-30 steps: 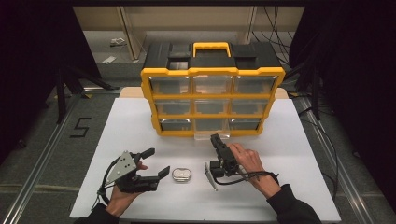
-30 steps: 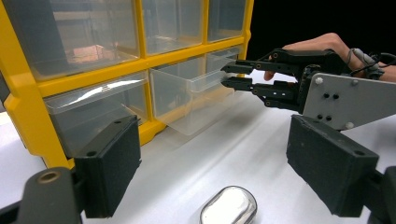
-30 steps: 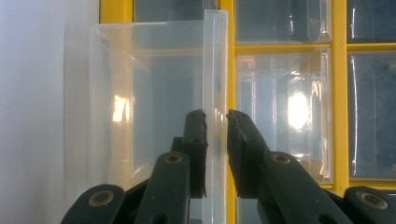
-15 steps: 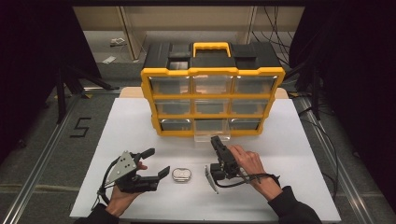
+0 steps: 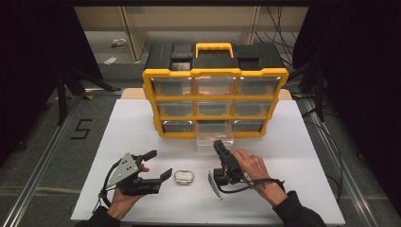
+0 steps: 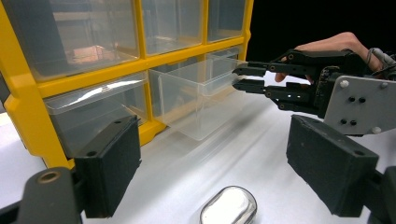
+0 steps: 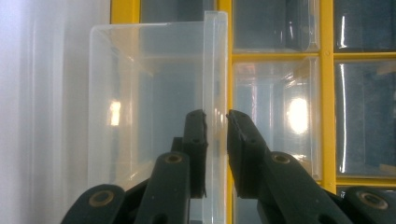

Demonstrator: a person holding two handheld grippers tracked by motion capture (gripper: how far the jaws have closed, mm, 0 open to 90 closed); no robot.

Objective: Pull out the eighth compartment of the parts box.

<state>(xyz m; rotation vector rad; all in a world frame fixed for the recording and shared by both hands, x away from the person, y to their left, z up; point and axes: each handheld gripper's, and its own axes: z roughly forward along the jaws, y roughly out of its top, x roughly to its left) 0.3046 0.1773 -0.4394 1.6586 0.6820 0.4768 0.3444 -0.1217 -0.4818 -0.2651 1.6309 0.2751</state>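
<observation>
White tabletop point(image 5: 142, 127) carries a yellow-framed drawer organizer point(image 5: 215, 101); its clear bottom-middle drawer point(image 5: 215, 140) juts partway out. The right gripper point(image 7: 215, 122) straddles the drawer's front lip, jaws just either side of it, seemingly to pull or push it; whether they pinch, I cannot tell. Near the front edge, the left gripper point(image 5: 158, 165) waits spread and empty beside a small silver tin point(image 5: 183, 177), well clear of the drawer's path.
</observation>
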